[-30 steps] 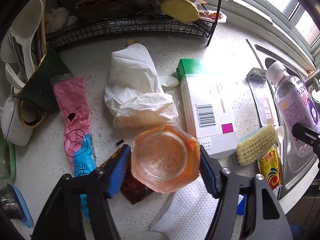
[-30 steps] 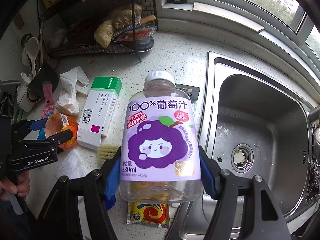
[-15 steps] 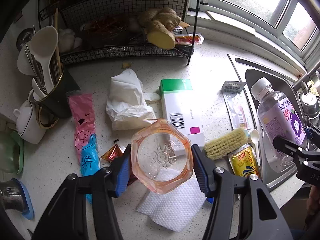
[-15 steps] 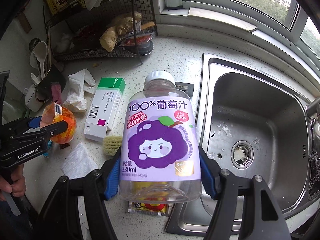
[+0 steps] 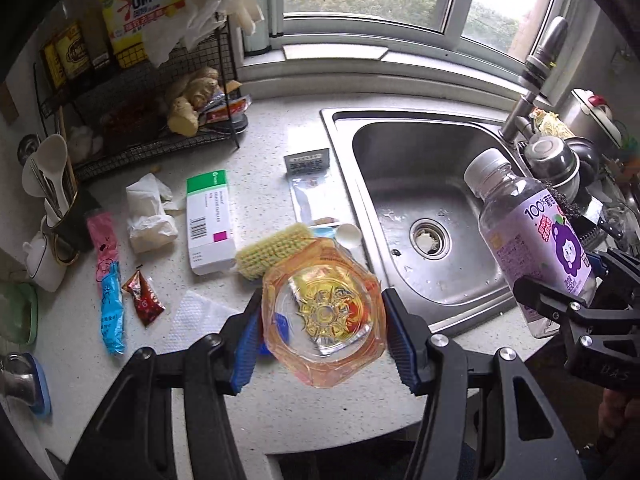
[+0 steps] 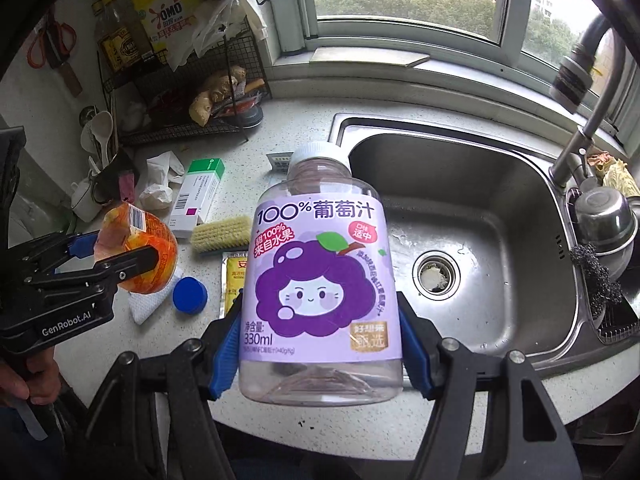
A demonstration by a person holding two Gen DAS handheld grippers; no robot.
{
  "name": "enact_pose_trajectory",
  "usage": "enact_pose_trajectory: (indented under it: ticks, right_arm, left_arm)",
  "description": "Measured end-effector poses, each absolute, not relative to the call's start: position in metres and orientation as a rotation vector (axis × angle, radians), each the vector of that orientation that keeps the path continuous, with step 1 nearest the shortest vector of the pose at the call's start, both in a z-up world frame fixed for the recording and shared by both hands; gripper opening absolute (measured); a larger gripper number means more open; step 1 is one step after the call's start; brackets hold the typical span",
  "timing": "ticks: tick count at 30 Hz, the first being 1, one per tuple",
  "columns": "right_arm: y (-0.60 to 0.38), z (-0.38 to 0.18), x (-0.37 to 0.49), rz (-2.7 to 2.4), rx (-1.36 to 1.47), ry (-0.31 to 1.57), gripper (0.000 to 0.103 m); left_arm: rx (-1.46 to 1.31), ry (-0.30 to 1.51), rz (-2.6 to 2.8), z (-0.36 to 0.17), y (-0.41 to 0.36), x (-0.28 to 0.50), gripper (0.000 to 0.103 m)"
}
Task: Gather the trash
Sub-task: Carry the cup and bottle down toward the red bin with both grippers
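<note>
left claw (image 5: 322,334): I grip orange cup (image 5: 323,312), base toward me | right claw (image 6: 316,354): I clamp juice bottle (image 6: 320,276), cap pointing away | both held above counter (image 5: 280,148)

We see a speckled white worktop (image 5: 280,148) with a steel sink (image 5: 424,216) set into it. Left of the sink lie a green-and-white box (image 5: 210,222), a scrubbing brush (image 5: 272,252), crumpled tissue (image 5: 148,214), a red sachet (image 5: 143,298), a blue cap (image 6: 190,295) and a paper towel (image 5: 192,318).
</note>
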State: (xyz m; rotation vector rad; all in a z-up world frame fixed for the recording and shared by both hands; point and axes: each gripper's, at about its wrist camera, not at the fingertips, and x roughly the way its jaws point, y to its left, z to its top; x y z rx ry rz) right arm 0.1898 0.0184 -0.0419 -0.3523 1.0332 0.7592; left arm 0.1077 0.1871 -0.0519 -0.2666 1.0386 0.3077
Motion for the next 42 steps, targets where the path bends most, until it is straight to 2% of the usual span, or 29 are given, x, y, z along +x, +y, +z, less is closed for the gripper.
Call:
enact_pose_trajectory:
  ticks: [13,24,30,42]
  right_arm:
    - [-0.154,-0.042,0.146,0.62,-0.261,1.052,0.065]
    - [-0.233,-0.09,0.114,0.518,-0.181,1.184,0.065]
    - [-0.238,-0.136,0.109,0.491,-0.148,1.254,0.065]
    - [-0.23,-0.283,0.117,0.462,-0.155,1.381,0.065]
  left_arm:
    - [-0.178,1.06,0.123,-0.054,-0.013,0.09,0.054]
    - [-0.115,1.218,0.001,-0.118,-0.116,0.076,0.054]
    - [-0.128,1.288,-0.024,-0.174,-0.135,0.072,0.055]
    - [-0.171,1.384,-0.022,-0.338,-0.141,0.08,0.055]
